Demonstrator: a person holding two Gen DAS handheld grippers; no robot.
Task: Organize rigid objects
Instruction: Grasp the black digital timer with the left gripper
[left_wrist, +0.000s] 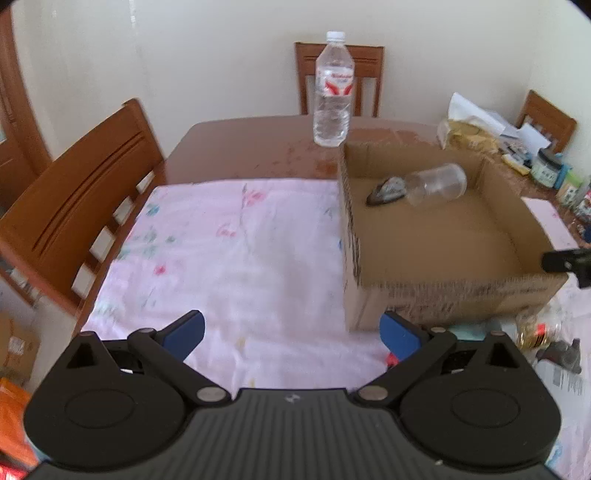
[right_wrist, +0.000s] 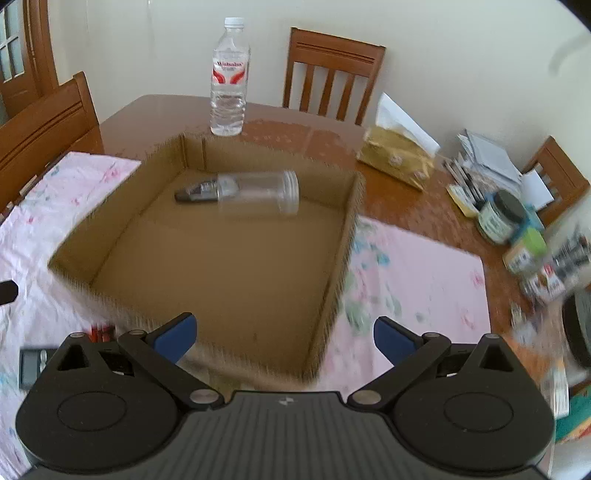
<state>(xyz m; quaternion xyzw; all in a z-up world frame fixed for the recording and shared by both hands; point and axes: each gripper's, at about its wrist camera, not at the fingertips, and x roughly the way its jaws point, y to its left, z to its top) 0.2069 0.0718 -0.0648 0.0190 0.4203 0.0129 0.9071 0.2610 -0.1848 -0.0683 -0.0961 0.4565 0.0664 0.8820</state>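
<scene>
Blue pads tip both claws, and both stand wide apart with nothing between them: the left claw (left_wrist: 291, 334) hangs over the pink flowered cloth (left_wrist: 229, 251) just beside the near-left corner of the cardboard box (left_wrist: 436, 291), while the right claw (right_wrist: 284, 338) hovers over the box's near edge, looking into it. Inside, toward the far wall, a clear plastic jar (right_wrist: 258, 192) lies on its side, touching or nearly touching a small dark object (right_wrist: 194, 194) that is too blurred to name. These look already put away, so the step in hand seems to be the reach for the next piece. Likely candidates lie low on the cloth near the claws: a dark grey item with something red beside it (right_wrist: 33, 363) at the right view's left edge, close to the box's near wall. The next move would call for dropping a claw down to one of these and closing on it squarely. A water bottle (left_wrist: 332, 88) stands upright on the wooden surface (left_wrist: 240, 151) just beyond the box, well apart from both claws.
</scene>
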